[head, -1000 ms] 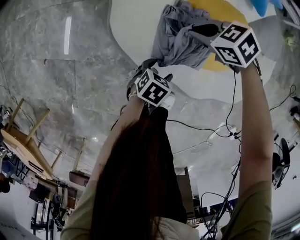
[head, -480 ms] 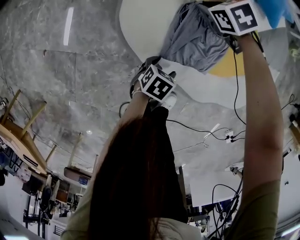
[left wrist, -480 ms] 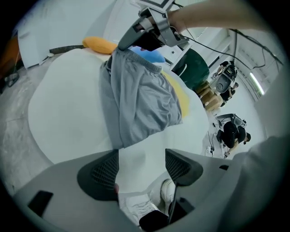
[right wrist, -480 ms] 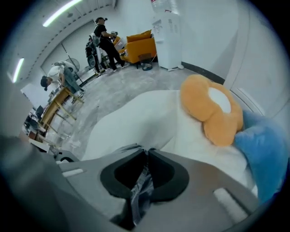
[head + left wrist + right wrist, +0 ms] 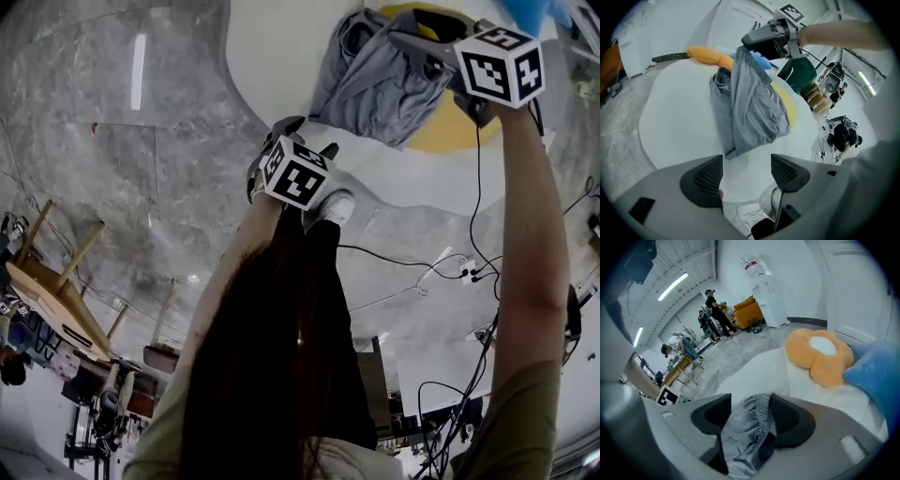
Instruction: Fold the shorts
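Grey shorts (image 5: pixel 380 80) lie bunched on the white round table (image 5: pixel 272 47), their elastic waist lifted at the right. My right gripper (image 5: pixel 422 52) is at that waist. Its jaws have just been opening and now stand apart, with the waistband (image 5: pixel 757 425) loose between them. From the left gripper view the shorts (image 5: pixel 750 103) still hang from the right gripper (image 5: pixel 757 40). My left gripper (image 5: pixel 305 136) hovers open over the table's near edge, just short of the shorts' lower hem. Nothing is between its jaws (image 5: pixel 746 171).
A yellow flower cushion (image 5: pixel 820 355) and a blue plush (image 5: pixel 876 371) lie on the table beyond the shorts. Cables (image 5: pixel 412 262) run over the grey floor. Wooden furniture (image 5: pixel 56 281) stands at the left. People (image 5: pixel 717 310) stand far off in the room.
My right gripper has swung rightward over the table with the shorts' waist, and its jaws now stand apart around the cloth. My left gripper has shifted slightly.
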`<state>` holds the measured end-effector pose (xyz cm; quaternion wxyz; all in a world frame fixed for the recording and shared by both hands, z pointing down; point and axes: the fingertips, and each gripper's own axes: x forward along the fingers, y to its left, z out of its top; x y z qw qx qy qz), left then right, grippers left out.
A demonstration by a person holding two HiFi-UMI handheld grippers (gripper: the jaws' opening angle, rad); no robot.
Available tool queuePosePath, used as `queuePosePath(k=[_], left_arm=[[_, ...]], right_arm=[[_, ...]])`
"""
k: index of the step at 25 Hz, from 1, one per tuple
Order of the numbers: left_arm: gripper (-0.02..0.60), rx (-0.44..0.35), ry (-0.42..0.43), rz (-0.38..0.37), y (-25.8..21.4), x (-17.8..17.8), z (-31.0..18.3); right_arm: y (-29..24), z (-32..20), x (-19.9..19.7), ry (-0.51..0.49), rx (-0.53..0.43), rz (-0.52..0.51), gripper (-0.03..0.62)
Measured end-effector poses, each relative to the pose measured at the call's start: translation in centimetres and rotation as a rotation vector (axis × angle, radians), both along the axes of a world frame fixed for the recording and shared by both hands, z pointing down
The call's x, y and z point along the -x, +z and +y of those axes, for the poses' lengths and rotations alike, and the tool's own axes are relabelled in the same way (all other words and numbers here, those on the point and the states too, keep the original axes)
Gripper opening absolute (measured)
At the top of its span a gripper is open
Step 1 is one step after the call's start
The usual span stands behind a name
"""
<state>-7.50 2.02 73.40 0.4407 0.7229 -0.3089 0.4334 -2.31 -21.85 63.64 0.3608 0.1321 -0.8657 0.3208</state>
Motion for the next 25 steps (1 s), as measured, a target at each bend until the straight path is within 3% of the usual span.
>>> queuePosePath(k=[4, 5, 6, 7, 12, 16, 19, 22, 25], left_arm=[[0.325, -0.057, -0.005, -0.007, -0.2, -1.1, -2.6], [0.307, -0.065, -0.014, -0.018, 0.0, -1.2, -3.0], [0.25, -0.065, -0.027, -0.032, 0.3, -1.2, -3.2], [0.205, -0.055, -0.044, -0.045, 0.7, -1.0, -3.3], [0.202, 0.026, -0.083, -0.062, 2.3, -0.3, -2.7], [0.202, 0.04, -0.087, -0.067, 2.4, 0.3, -2.6], [0.202, 0.077, -0.124, -0.063, 2.7, 1.2, -1.8], [0.202, 0.101, -0.142, -0.062, 3.1, 1.9, -1.3], [0.202, 0.092, -0.149, -0.059, 3.1, 2.1, -1.5]], right_arm=[[-0.9, 1.5, 3.4, -0.143, -0.015, -0.027, 0.261], [-0.6, 1.8, 4.0, -0.189, -0.026, 0.0, 0.261], [-0.3, 2.0, 4.3, -0.229, -0.035, 0.04, 0.261], [0.1, 1.9, 4.4, -0.258, -0.04, 0.085, 0.261], [0.7, 1.7, 2.9, -0.321, 0.005, 0.211, 0.261], [1.1, 1.0, -0.7, -0.252, -0.051, 0.231, 0.261], [3.7, 2.6, -5.6, -0.196, 0.0, 0.302, 0.261], [6.3, 5.0, -9.6, -0.222, 0.061, 0.396, 0.259], [7.9, 4.9, -10.3, -0.232, 0.006, 0.449, 0.258]])
